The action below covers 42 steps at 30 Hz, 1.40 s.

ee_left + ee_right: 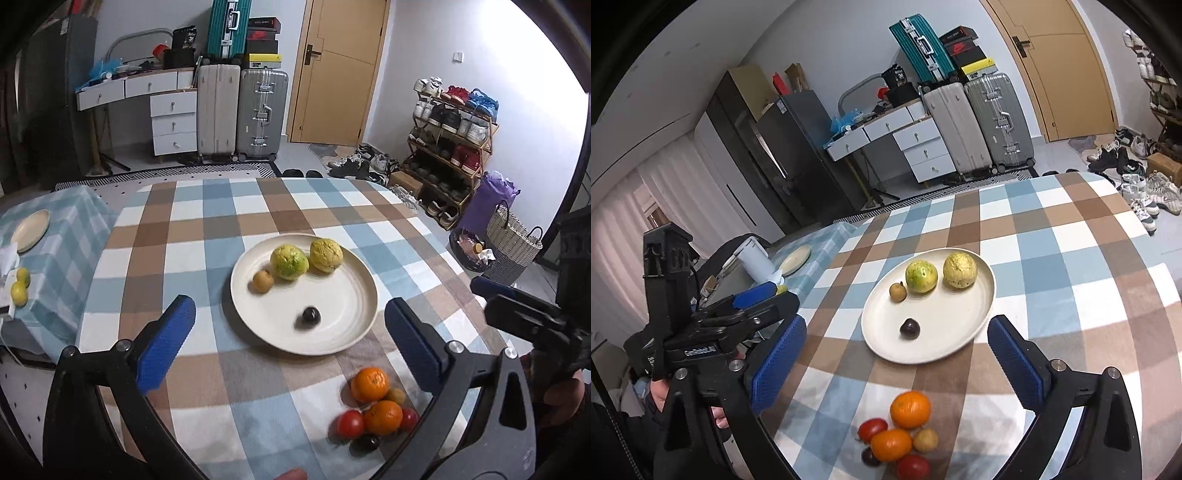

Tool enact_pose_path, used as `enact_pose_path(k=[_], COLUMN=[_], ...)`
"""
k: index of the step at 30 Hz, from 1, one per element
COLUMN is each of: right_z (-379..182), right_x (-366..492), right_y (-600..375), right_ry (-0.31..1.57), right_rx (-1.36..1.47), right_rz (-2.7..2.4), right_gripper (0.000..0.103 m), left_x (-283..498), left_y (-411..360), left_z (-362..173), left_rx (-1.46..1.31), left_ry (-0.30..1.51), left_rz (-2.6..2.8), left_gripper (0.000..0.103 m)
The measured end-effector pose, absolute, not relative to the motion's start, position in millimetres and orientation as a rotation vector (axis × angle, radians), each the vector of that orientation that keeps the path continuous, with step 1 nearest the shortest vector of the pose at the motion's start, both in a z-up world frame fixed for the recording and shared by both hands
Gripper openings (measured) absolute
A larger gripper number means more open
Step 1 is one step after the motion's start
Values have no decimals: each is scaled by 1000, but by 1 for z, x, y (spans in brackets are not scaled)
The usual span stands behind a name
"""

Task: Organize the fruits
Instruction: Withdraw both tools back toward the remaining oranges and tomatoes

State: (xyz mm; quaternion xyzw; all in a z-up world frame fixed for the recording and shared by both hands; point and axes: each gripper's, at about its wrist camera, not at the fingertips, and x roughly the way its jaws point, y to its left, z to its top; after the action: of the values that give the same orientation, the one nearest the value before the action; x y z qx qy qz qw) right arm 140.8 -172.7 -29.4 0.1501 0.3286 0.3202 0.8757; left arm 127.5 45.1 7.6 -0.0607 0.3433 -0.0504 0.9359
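Showing a round, cream-coloured plate w/ a raised rim, set on a soft checked tablecloth (blue, brown, white squares). On the plate, far side: two knobbly yellow-green fruits, rough-skinned, touching or nearly so; a small brown round fruit sits just beside the left one. Nearer the front of the plate, apart from these, lies a small dark glossy fruit, slightly blurred.

Off the plate, toward the camera, a tight cluster rests on the cloth: two oranges w/ dimpled peel, two smooth red tomatoes, a small tan fruit and another dark fruit; most touch their neighbours.

Left gripper: jaws spread wide, ribbed blue pads on black arms, nothing between them; it hangs above the cloth at the plate's near edge. Right gripper: likewise wide apart and empty, blue textured pads flanking the plate's near rim from above.

Left of the table, a lower surface w/ pale blue check cloth carries a second flat plate and two yellow-green round fruits.
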Motion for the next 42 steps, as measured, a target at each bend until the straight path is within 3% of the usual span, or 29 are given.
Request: enact_pose_path(k=[16,25,42], right_z=[-47,-93,-138], right_x=[65,40,53], right_y=[-177,-167,-154], right_ry=[640,704,808], right_rx=[173,125,119], right_rz=[636,669,627], right_gripper=[103,103,102], left_x=[63,41,45], left_y=[26,36,50], left_z=[-37,-91,-134], left_rx=[-162,-244,-284], left_ry=[735,794,845], left_rz=[-74,-89,-91], left_gripper=[102,102,102])
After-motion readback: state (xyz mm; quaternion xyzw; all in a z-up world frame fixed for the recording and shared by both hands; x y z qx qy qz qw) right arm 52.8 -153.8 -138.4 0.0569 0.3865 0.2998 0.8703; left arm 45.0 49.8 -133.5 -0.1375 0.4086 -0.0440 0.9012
